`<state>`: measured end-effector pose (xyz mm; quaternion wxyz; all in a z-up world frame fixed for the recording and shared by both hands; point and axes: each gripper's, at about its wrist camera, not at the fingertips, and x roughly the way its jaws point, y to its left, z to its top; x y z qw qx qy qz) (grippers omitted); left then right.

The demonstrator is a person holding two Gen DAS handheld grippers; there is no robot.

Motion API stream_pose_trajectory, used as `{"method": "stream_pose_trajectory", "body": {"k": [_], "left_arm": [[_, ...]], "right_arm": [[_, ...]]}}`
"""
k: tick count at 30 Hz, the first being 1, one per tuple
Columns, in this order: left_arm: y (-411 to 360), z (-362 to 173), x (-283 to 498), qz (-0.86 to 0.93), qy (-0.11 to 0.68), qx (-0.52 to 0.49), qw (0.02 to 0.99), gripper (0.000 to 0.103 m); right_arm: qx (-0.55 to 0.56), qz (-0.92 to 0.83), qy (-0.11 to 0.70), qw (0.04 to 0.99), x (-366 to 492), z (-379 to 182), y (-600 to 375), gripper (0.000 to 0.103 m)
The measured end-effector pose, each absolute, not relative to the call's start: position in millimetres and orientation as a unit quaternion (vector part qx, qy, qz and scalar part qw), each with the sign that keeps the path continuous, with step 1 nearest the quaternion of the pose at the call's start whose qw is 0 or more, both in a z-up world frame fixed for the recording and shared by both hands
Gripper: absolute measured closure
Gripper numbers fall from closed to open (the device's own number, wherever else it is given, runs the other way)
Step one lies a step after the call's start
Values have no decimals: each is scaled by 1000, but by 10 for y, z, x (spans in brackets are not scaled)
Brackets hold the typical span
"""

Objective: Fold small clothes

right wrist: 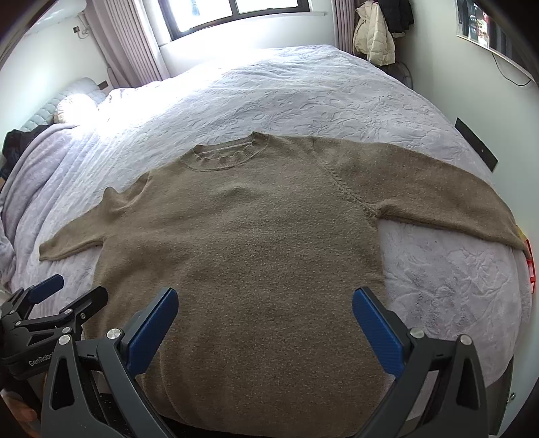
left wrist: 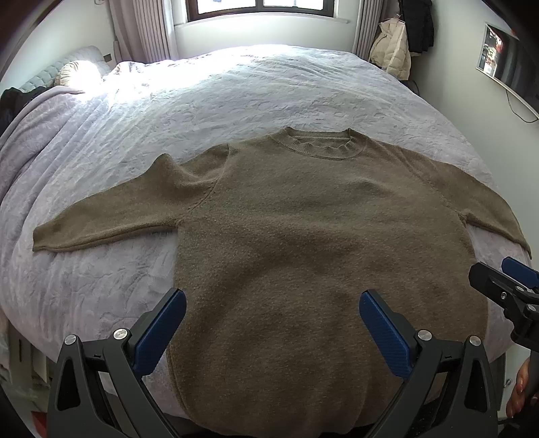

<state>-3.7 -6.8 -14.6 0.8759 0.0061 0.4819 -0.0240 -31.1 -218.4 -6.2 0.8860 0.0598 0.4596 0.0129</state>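
Note:
A brown knit sweater (left wrist: 303, 229) lies flat, front up, on the bed, neck away from me and both sleeves spread out sideways; it also shows in the right wrist view (right wrist: 256, 242). My left gripper (left wrist: 273, 320) is open and empty, hovering above the sweater's lower left part. My right gripper (right wrist: 266, 316) is open and empty above the lower right part. The right gripper shows at the right edge of the left wrist view (left wrist: 508, 283). The left gripper shows at the left of the right wrist view (right wrist: 57, 296). The hem is partly hidden behind the gripper frames.
The bed has a pale lilac quilted cover (left wrist: 269, 94) with pillows (left wrist: 77, 70) at the far left. A window (left wrist: 262, 10) and curtains are behind it. Jackets (left wrist: 394, 50) hang at the far right. A screen (left wrist: 505, 60) is on the right wall.

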Motion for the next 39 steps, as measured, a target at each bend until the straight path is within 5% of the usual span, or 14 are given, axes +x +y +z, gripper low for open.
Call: {"method": "stream_pose_trajectory", "body": {"k": [39], "left_arm": [[44, -280, 52, -25, 495, -10, 869, 0]], "right_arm": [[56, 10, 474, 879, -197, -124, -2069, 0]]}}
